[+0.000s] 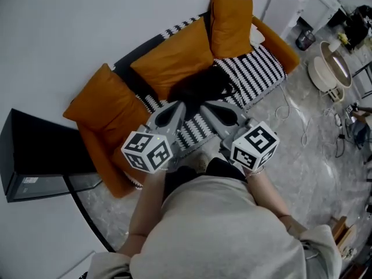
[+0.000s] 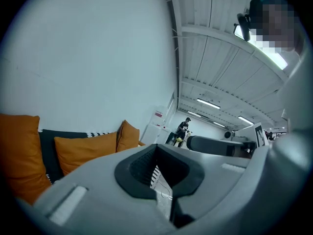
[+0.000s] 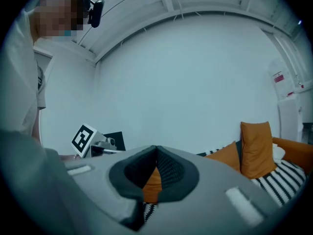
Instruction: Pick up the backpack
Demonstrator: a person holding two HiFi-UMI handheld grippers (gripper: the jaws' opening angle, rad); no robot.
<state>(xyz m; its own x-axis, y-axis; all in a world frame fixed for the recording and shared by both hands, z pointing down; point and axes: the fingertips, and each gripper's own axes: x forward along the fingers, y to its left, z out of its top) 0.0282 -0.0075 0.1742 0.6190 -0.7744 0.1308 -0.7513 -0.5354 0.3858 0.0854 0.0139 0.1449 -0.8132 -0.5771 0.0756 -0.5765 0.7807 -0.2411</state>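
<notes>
The black backpack (image 1: 201, 86) lies on the striped seat of the sofa (image 1: 256, 77), in front of the middle orange cushion. Both grippers are held close to the person's body, a short way short of the backpack and pointing at it. My left gripper (image 1: 177, 107) has its jaws together with nothing between them, and it shows the same way in its own view (image 2: 156, 148). My right gripper (image 1: 210, 109) is shut and empty too (image 3: 156, 148). Neither gripper view shows the backpack; the gripper bodies fill the lower part of each.
Three orange cushions (image 1: 174, 54) lean on the sofa back against a white wall. A black box (image 1: 35, 156) stands left of the sofa. White appliances (image 1: 290, 4), a round white tub (image 1: 328, 71) and loose cables (image 1: 299, 127) sit at the right on the marble floor. A person (image 2: 183, 130) stands far off.
</notes>
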